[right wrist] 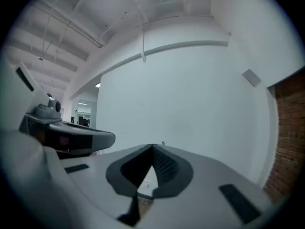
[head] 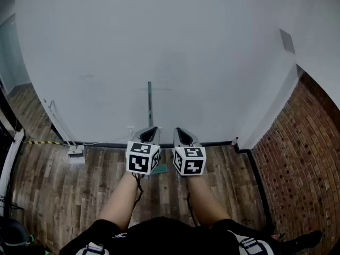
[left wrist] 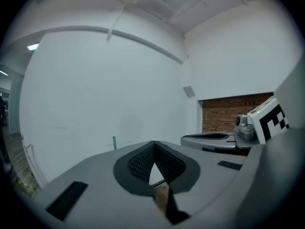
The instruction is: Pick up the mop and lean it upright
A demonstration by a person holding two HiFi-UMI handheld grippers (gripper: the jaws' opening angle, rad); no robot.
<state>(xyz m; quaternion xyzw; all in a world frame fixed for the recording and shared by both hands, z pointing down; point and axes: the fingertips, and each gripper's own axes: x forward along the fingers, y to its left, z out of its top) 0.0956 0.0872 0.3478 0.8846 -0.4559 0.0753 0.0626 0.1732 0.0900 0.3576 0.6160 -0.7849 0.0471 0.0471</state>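
Note:
The mop stands upright against the white wall. Its thin handle (head: 150, 104) rises above my grippers, and its teal head (head: 160, 169) rests on the wood floor between them. The handle's top (left wrist: 114, 142) pokes up behind the jaws in the left gripper view, and only a tiny tip (right wrist: 163, 142) shows in the right gripper view. My left gripper (head: 150, 132) (left wrist: 153, 145) and right gripper (head: 182, 134) (right wrist: 152, 149) hang side by side facing the wall, just short of it. Both are shut with nothing between their pads, and neither touches the mop.
A brick wall (head: 297, 158) runs along the right. A power strip (head: 76, 152) and yellow-black tape (head: 45, 142) lie at the wall's foot on the left, beside a thin white bar (head: 57, 122) that leans there. A small red-topped item (head: 235, 141) sits in the right corner.

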